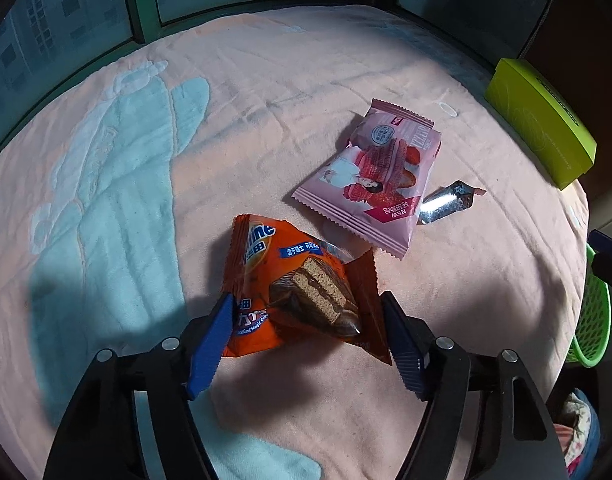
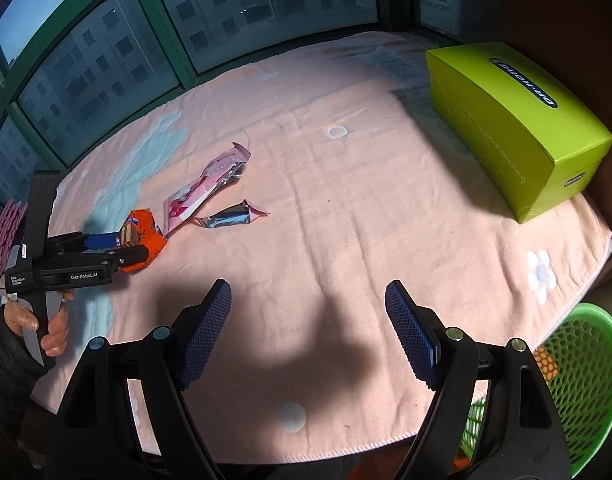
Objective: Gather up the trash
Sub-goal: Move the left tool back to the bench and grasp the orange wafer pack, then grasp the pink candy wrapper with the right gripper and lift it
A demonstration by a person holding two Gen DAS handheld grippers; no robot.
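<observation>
Left tongs (image 1: pixel 306 320) straddle the orange wrapper (image 1: pixel 298 292) on the pink blanket (image 1: pixel 306 80), jaws part-closed with pads at its two crimped ends; whether they pinch yet is unclear. Squeeze until the foil buckles, then lift straight up before swinging toward the green basket (image 2: pixel 578 368). Right tongs (image 2: pixel 308 328) hang wide and empty over bare blanket, well short of the pink wrapper (image 2: pixel 202 192) and silver scrap (image 2: pixel 230 218).

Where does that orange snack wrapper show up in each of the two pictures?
Left wrist view: the orange wrapper sits low in the centre, between the left gripper's blue fingers.
Right wrist view: the orange wrapper is small at the left edge, between those same fingers.
Shared landmark: the pink wrapper lying just beyond it on the pink blanket.
</observation>
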